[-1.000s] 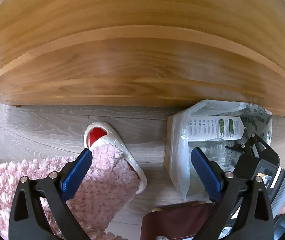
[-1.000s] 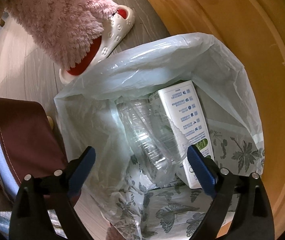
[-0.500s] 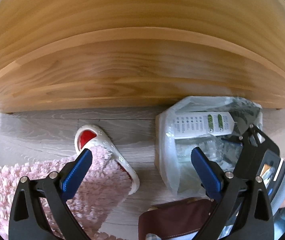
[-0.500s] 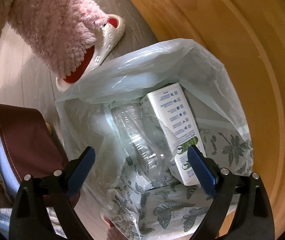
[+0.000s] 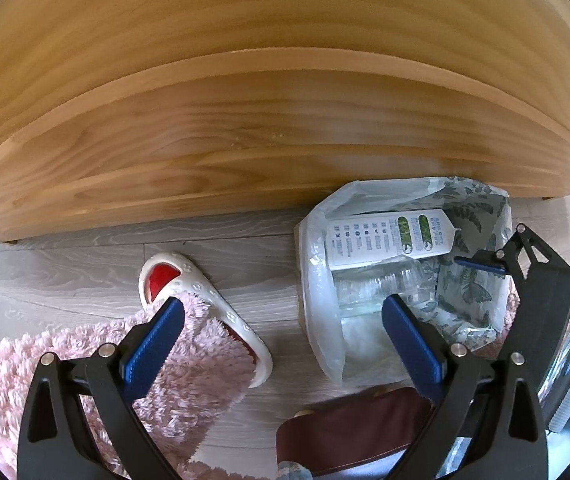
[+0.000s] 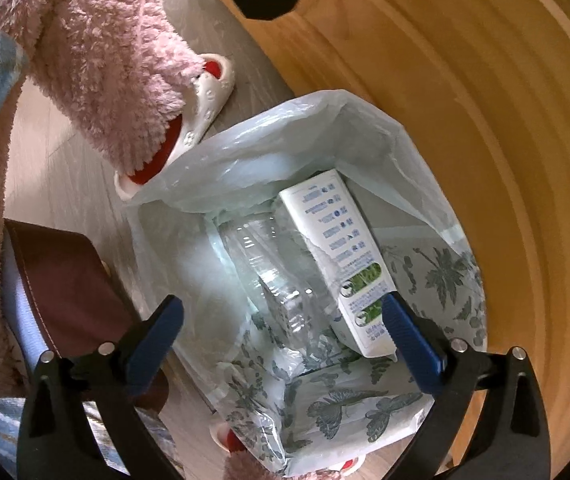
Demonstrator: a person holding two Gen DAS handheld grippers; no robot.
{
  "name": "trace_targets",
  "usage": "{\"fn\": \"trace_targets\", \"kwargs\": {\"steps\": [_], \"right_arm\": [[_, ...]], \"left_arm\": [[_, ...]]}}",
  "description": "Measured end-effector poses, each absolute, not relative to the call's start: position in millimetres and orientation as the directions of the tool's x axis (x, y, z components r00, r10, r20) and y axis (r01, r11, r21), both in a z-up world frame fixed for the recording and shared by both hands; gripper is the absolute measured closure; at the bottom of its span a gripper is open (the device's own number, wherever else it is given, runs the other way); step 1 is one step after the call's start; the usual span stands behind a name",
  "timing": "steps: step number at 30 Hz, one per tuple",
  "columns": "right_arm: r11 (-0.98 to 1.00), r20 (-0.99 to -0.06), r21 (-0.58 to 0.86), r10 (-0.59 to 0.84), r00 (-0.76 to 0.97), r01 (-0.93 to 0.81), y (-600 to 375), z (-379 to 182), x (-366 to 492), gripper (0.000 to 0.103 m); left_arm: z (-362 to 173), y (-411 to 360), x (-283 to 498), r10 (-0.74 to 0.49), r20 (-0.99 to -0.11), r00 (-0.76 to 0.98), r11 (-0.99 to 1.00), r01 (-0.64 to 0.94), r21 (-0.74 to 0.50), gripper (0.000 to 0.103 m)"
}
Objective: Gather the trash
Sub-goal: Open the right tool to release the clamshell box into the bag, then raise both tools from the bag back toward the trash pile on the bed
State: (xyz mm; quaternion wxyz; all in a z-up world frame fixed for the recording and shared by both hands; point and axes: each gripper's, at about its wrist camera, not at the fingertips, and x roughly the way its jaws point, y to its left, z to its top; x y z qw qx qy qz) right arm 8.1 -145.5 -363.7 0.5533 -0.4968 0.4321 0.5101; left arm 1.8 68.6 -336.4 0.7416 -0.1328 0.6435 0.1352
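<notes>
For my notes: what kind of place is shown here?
Probably a room in a home: grey wood-look floor, a slipper on a foot, a lined trash bin beside light wooden furniture.

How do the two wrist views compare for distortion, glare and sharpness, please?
Left wrist view: strong fisheye bending of the wooden furniture edge, dark corners, otherwise sharp, with print on the white carton visible. Right wrist view: slightly softer, bright glare on the clear plastic bottle and trash bag, wood curved along the right side.
</notes>
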Motion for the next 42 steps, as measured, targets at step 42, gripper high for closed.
{"fn": "trace_targets", "kwargs": {"steps": [42], "right_arm": [[0.205, -0.882, -0.282, 0.33, 0.337, -0.937, -212, -240, 13, 0.008]], "left_arm": [[-279, 63, 1, 0.061, -0.91, 0.411, 0.922, -0.373, -0.107, 0.007]]}}
